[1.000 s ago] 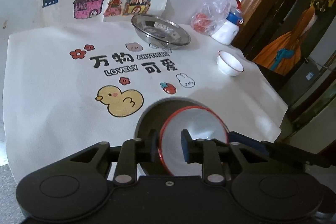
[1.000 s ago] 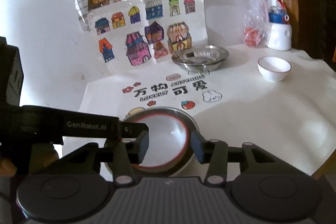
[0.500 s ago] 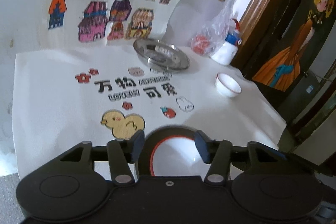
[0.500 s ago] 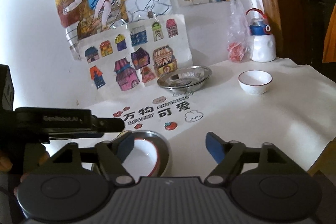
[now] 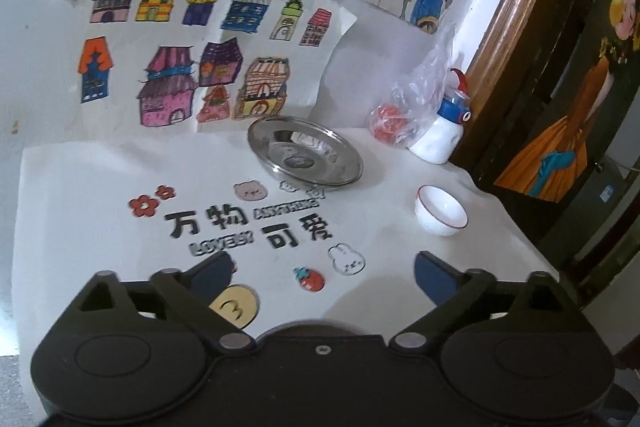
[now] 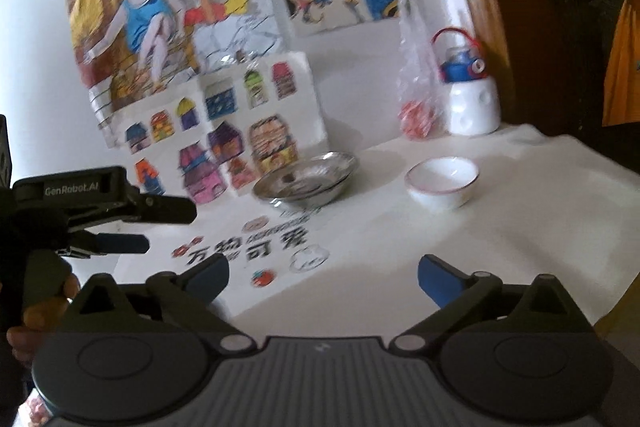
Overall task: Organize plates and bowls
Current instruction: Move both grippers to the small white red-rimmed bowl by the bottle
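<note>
Both grippers [image 5: 322,273] [image 6: 323,273] just opened, empty; bowl [image 5: 441,211] near cloth edge [image 5: 532,247].

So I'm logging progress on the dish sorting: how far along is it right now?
Nothing shows as stacked. Both the left gripper and right gripper have just opened and hold nothing. Still left: the steel plate and the small white bowl sit apart on the cloth.

A round, shiny steel plate [image 5: 306,157] is mirroring the room in its polished surface. A small, glossy white ceramic bowl with a red rim [image 5: 441,215] is gleaming on the matt white printed cloth [image 5: 400,247]. A crinkly clear plastic bag [image 5: 416,99] is catching light beside a smooth white plastic bottle [image 5: 438,139].
</note>
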The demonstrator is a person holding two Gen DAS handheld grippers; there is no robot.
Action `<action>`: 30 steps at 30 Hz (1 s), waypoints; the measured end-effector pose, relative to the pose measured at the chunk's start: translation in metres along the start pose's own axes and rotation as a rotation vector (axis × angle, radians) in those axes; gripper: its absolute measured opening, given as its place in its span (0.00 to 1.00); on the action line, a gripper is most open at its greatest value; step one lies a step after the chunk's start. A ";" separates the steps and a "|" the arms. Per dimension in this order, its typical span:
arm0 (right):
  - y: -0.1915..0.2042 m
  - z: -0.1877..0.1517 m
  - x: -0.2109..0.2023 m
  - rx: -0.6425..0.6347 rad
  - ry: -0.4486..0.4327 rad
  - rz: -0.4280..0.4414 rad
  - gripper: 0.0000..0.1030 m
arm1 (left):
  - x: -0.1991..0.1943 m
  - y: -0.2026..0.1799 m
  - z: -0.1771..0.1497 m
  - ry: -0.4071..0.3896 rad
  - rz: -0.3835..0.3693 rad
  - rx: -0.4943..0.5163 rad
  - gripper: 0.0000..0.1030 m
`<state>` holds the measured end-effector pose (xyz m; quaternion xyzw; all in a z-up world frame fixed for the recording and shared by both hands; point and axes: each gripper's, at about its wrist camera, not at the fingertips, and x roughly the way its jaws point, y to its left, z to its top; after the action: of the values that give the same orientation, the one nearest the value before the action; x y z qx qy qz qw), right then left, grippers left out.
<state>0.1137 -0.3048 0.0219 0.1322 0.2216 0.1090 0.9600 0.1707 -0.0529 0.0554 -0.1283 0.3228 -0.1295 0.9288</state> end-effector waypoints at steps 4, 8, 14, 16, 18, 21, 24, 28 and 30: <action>-0.018 0.009 0.005 -0.001 -0.025 -0.030 1.00 | 0.020 -0.018 0.010 0.022 0.007 0.046 0.99; -0.029 0.019 0.014 -0.039 -0.023 -0.071 1.00 | 0.042 -0.039 0.019 0.037 0.011 0.116 0.99; -0.043 0.031 0.026 -0.058 -0.031 -0.120 1.00 | 0.072 -0.060 0.028 0.066 0.039 0.192 0.99; -0.049 0.036 0.032 -0.052 -0.036 -0.129 1.00 | 0.081 -0.062 0.030 0.085 0.054 0.199 0.99; -0.055 0.041 0.038 -0.042 -0.041 -0.138 1.00 | 0.088 -0.062 0.034 0.095 0.067 0.199 0.99; -0.062 0.049 0.048 -0.035 -0.045 -0.148 1.00 | 0.096 -0.063 0.039 0.103 0.079 0.203 0.99; -0.068 0.057 0.058 -0.045 -0.043 -0.158 1.00 | 0.103 -0.065 0.044 0.101 0.086 0.208 0.99; -0.076 0.065 0.071 -0.055 -0.038 -0.157 1.00 | 0.112 -0.068 0.049 0.103 0.085 0.193 0.99; -0.081 0.069 0.077 -0.040 -0.032 -0.145 1.00 | 0.115 -0.072 0.052 0.094 0.082 0.187 0.99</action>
<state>0.2246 -0.3751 0.0267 0.0980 0.2130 0.0413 0.9712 0.2796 -0.1490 0.0524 -0.0214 0.3576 -0.1270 0.9250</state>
